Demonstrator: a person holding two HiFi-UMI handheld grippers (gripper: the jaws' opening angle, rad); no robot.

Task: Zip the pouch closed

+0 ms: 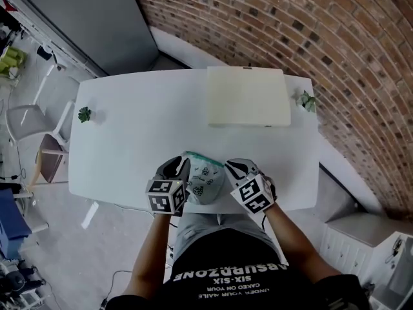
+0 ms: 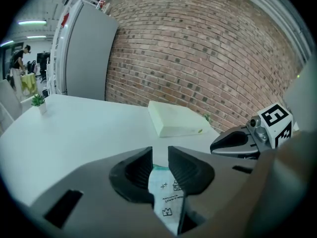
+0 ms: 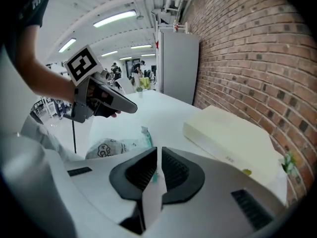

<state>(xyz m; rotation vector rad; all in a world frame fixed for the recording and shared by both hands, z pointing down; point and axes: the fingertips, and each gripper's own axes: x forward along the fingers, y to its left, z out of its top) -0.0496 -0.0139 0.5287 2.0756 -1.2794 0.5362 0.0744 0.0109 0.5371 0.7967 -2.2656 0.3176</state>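
We note: white bench under left tool and right tool; brick wall ahead of them; grey cabinet ahead-left; grey floor and chair left of left tool; white cupboard right of right tool; strip lights overhead.

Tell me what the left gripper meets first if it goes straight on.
The pouch, already between the open jaws of the left gripper; beyond it, probably the bare white table, short of the cream box.
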